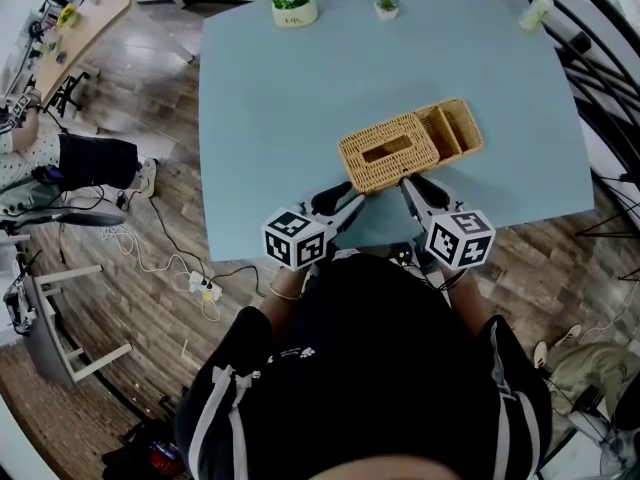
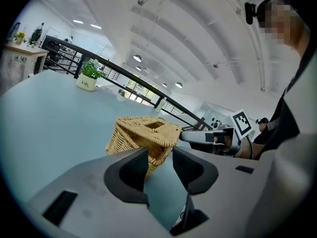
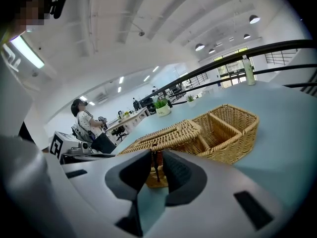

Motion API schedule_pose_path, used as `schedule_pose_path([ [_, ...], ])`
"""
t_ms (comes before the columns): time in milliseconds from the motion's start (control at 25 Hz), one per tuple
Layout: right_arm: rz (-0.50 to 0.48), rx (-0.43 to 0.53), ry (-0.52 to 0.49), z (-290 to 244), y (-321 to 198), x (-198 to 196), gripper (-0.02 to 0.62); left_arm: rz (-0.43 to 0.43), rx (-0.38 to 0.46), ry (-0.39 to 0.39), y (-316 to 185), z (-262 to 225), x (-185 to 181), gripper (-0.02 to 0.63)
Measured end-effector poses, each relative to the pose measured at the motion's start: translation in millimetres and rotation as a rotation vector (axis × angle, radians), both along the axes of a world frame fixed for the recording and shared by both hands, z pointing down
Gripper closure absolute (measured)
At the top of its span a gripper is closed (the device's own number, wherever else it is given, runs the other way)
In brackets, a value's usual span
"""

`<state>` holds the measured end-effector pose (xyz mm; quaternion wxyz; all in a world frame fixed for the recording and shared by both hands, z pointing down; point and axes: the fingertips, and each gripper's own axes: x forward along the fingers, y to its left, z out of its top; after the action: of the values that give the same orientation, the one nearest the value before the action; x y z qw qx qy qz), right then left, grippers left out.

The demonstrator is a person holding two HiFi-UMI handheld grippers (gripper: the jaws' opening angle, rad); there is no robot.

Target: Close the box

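A wicker box (image 1: 452,128) lies on the light blue table (image 1: 270,118), near its front edge. Its slotted lid (image 1: 388,150) covers the left part and sits slightly raised; the right compartments are uncovered. My right gripper (image 1: 413,180) is at the box's near side. In the right gripper view the jaws (image 3: 157,157) stand narrowly together, shut on a thin dark tab (image 3: 155,166) at the lid's (image 3: 168,134) front. My left gripper (image 1: 352,196) is by the near left corner. Its jaws (image 2: 160,155) are open and hold nothing, with the box (image 2: 143,135) just beyond them.
Two small potted plants (image 1: 293,3) (image 1: 386,5) and a pale bottle (image 1: 536,10) stand along the table's far edge. A dark railing runs behind the table. A person (image 3: 86,120) sits at a desk far off. Cables lie on the wooden floor at left.
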<state>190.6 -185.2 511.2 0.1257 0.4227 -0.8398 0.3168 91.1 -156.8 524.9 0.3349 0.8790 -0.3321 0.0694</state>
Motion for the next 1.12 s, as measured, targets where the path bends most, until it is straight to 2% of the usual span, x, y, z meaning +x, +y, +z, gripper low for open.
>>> schedule_pose_path([
  [400,0.005,-0.039,0.007,11.7,5.7,2.0,0.523,0.000,-0.010,0.001,0.1,1.8,-2.6,0.463],
  [640,0.020,-0.027,0.001,7.7,2.9,1.6,0.523,0.006,0.028,-0.005,-4.6,-9.3,-4.2,0.463],
  [960,0.037,0.076,-0.009,-28.2,-6.4,2.7,0.535,0.001,0.120,0.014,-16.8,-41.2,-2.8,0.465],
  [1120,0.043,0.158,0.003,-53.6,-15.0,3.7,0.552,-0.017,0.190,0.008,-25.5,-61.3,-7.5,0.497],
])
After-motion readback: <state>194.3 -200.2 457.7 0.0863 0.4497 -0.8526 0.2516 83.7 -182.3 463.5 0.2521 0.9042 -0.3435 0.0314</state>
